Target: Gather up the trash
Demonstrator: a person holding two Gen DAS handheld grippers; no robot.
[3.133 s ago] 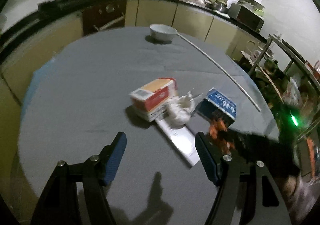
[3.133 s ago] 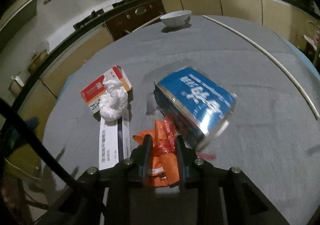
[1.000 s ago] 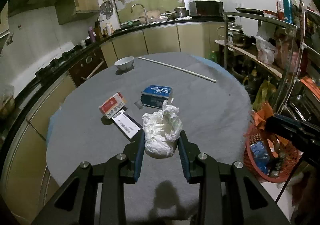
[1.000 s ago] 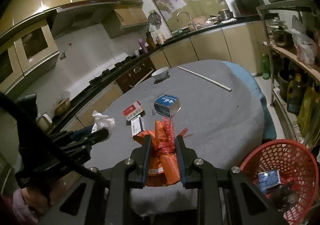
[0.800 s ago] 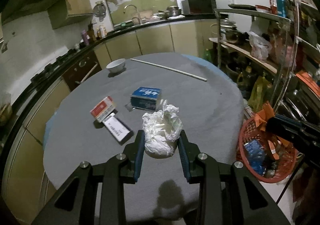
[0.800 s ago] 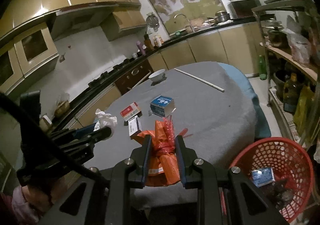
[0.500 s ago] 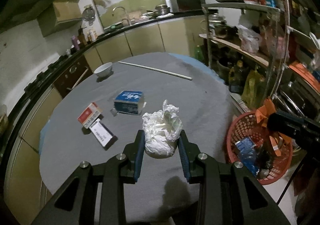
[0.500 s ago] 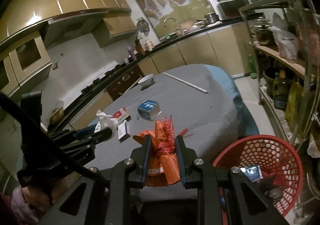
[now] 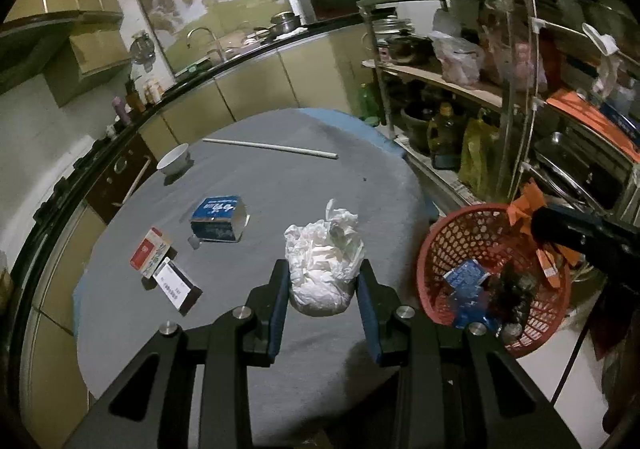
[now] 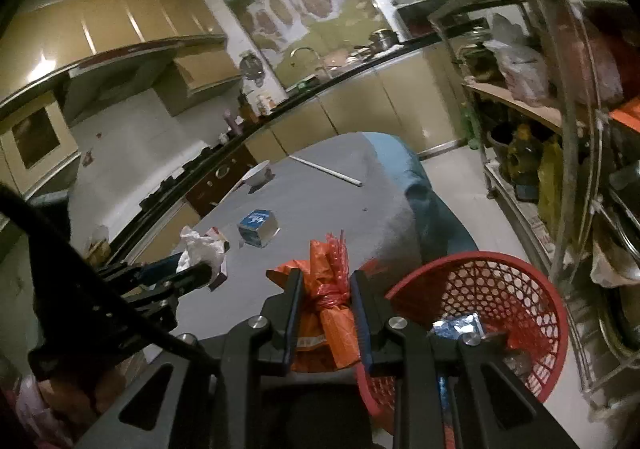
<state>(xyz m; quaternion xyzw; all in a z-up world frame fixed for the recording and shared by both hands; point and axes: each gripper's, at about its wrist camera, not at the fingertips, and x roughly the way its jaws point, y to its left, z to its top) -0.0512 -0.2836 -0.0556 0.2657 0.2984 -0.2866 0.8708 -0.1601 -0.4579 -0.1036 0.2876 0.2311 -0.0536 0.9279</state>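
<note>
My left gripper (image 9: 323,277) is shut on a crumpled white paper wad (image 9: 322,261), held above the near side of the round grey table (image 9: 280,185). My right gripper (image 10: 325,281) is shut on an orange plastic wrapper (image 10: 326,269). In the left wrist view that wrapper (image 9: 528,205) hangs over the rim of the red mesh basket (image 9: 444,233), which stands on the floor right of the table and holds blue and dark trash. The right wrist view has the basket (image 10: 500,289) just right of my fingers. A blue carton (image 9: 218,217), a red and white box (image 9: 150,253) and a flat dark-edged pack (image 9: 176,285) lie on the table.
A white bowl (image 9: 174,159) and a long white rod (image 9: 272,147) lie at the table's far side. Metal shelves (image 9: 500,61) crowded with bottles, bags and pots stand right behind the basket. Kitchen cabinets and a sink counter (image 9: 240,61) run along the far wall.
Both grippers have swung right from the table toward the basket, each still holding its trash. The basket has drawn closer and the table items have slid left in view.
</note>
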